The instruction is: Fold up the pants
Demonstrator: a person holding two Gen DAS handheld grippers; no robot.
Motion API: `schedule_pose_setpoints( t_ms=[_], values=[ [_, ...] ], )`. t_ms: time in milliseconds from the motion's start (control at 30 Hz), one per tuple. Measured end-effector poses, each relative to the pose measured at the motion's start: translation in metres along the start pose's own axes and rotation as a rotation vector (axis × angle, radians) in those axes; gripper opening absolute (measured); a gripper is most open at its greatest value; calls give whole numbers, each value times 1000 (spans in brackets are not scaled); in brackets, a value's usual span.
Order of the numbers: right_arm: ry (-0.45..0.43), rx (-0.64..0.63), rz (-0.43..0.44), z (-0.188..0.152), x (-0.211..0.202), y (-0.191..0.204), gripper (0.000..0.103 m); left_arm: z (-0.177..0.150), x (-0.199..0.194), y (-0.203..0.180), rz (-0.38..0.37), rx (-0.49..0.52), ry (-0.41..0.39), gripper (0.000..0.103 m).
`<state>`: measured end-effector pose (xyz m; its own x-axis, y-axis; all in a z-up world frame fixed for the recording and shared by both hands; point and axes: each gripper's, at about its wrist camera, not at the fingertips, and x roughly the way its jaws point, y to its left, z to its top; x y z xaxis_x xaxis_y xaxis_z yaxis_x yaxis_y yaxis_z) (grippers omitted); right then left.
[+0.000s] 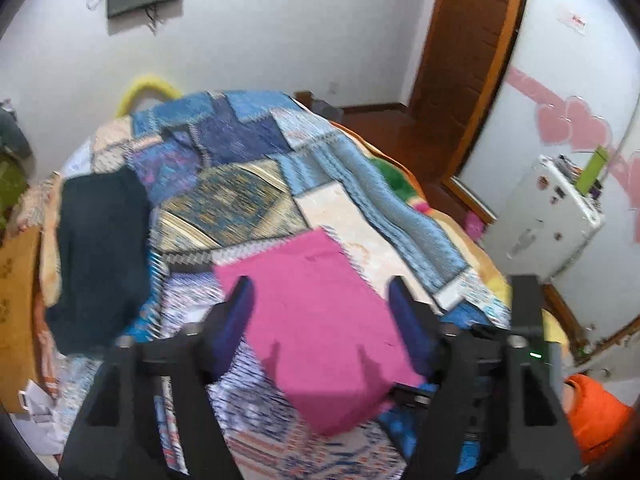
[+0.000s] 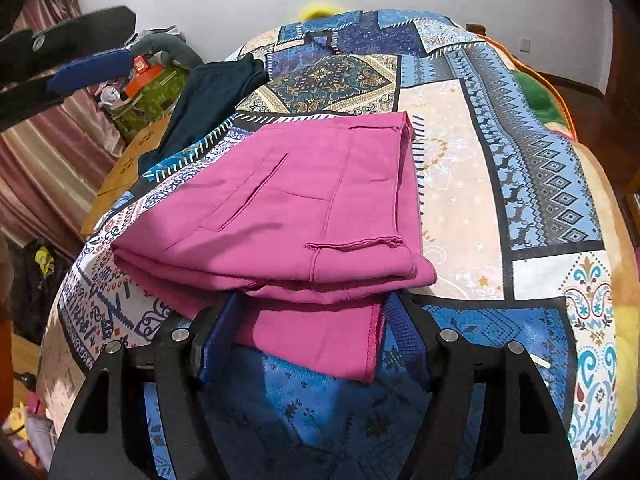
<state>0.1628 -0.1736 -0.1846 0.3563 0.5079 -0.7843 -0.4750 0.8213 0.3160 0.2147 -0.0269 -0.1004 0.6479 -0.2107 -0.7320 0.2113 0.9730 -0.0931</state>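
L gripper: my jaws stand wide apart, nothing between the pads; the pink pants lie below and ahead of them, not gripped. View is blurred, so fine contact can't be confirmed.

R gripper: jaws also well open, blue pads either side of the pants' lowest flap at the near edge. Pads do not appear to press the cloth; I judge no grip.

Pants: folded into a flat stack of several layers, resting on the patchwork bedspread, near the front of the bed. Pocket slit and a hem seam face up. One lower layer sticks out toward me past the rest.

Handling, est.: soft knit, light, limp, not slippery. It'll sag if lifted by one point. Best hold: pinch all layers at the near folded edge, both corners, one per gripper.

Risk: layers sliding apart if only the protruding flap is taken.

Surroundings: dark garment lies apart at the bed's far left; not touching the pants.
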Motion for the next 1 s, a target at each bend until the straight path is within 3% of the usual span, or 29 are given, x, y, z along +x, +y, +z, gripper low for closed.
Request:
schedule_pose_setpoints(
  t_ms=[133, 367, 533, 667, 833, 1000],
  values=[
    [-26, 17, 1, -3, -14, -4, 67, 12, 10, 22, 68, 20, -4, 90],
    [-84, 62, -38, -1, -39, -19, 67, 31, 71, 58, 156, 67, 123, 90],
    [-111, 84, -63, 2, -46, -25, 67, 41, 117, 71, 156, 93, 194, 94],
    [-112, 99, -60, 5, -42, -26, 67, 35, 171, 78, 228, 105, 308, 94],
    [-85, 96, -73, 5, -31, -25, 67, 14, 225, 83, 240, 137, 456, 94],
    [-72, 94, -77, 5, -27, -26, 67, 0, 238, 78, 246, 209, 489, 99]
  ],
)
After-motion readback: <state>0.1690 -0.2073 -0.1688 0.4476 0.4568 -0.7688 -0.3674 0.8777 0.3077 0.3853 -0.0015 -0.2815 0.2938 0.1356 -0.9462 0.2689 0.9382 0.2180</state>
